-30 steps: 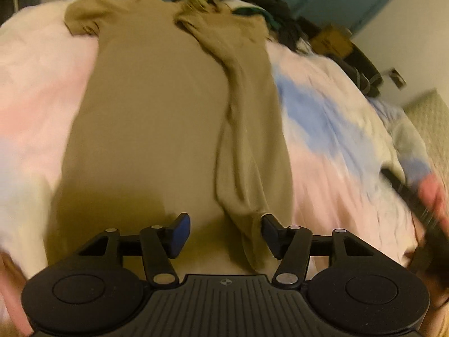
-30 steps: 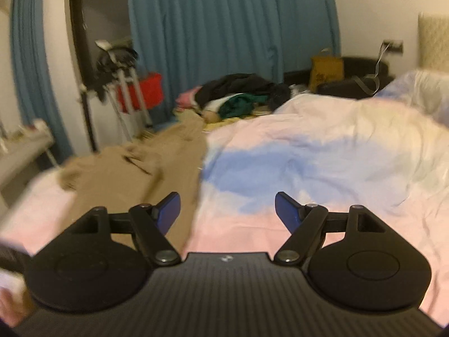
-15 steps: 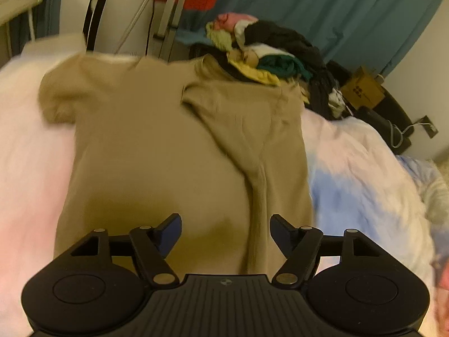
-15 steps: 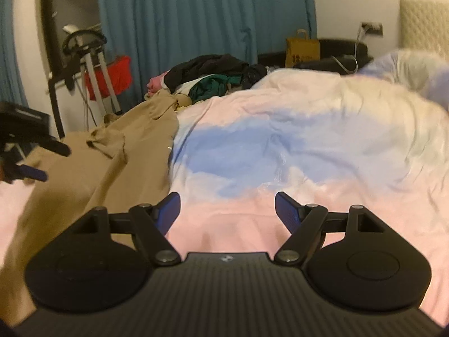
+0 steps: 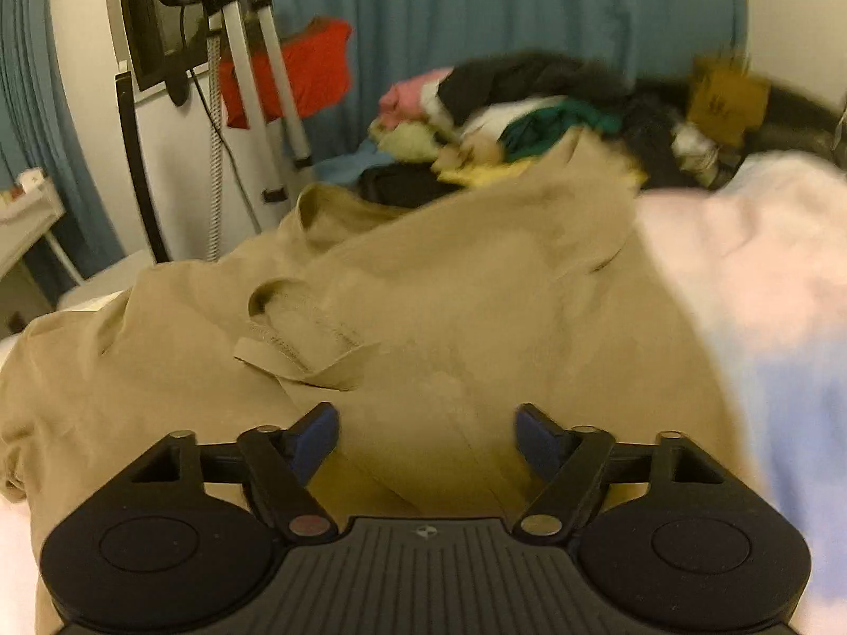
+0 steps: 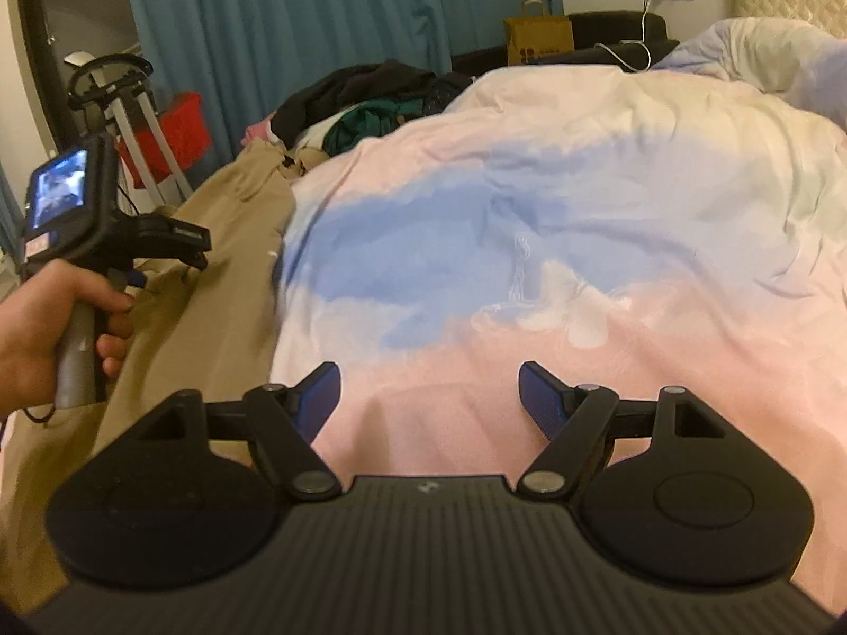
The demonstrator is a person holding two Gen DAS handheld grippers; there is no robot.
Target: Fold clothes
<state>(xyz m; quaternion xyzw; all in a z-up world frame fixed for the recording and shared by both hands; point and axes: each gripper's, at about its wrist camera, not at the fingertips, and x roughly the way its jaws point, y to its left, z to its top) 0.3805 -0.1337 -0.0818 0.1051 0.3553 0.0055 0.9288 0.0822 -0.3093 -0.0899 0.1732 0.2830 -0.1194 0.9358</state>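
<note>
Tan shirt [image 5: 476, 317] lies spread on the bed, over the left part of the pastel duvet [image 6: 556, 222]; one side is folded over the body, a sleeve [image 5: 302, 338] with a stitched hem lying loosely on top. The far end of the shirt reaches a heap of mixed clothes [image 5: 519, 116] at the bed's edge.

Left gripper [image 5: 426, 436]: fingers spread wide, nothing between them, poised low over the shirt's near portion. Left hand [image 6: 47, 328] wraps the handle, seen from the right-wrist view.

Right gripper [image 6: 429, 397]: fingers likewise spread, grasping nothing, over bare pink-and-blue duvet just beside the shirt's right edge.

Background: blue curtain [image 6: 317, 16], a metal stand [image 5: 259, 79] draped with a red item [image 5: 302, 74], a brown paper bag [image 6: 539, 38] by the far wall
</note>
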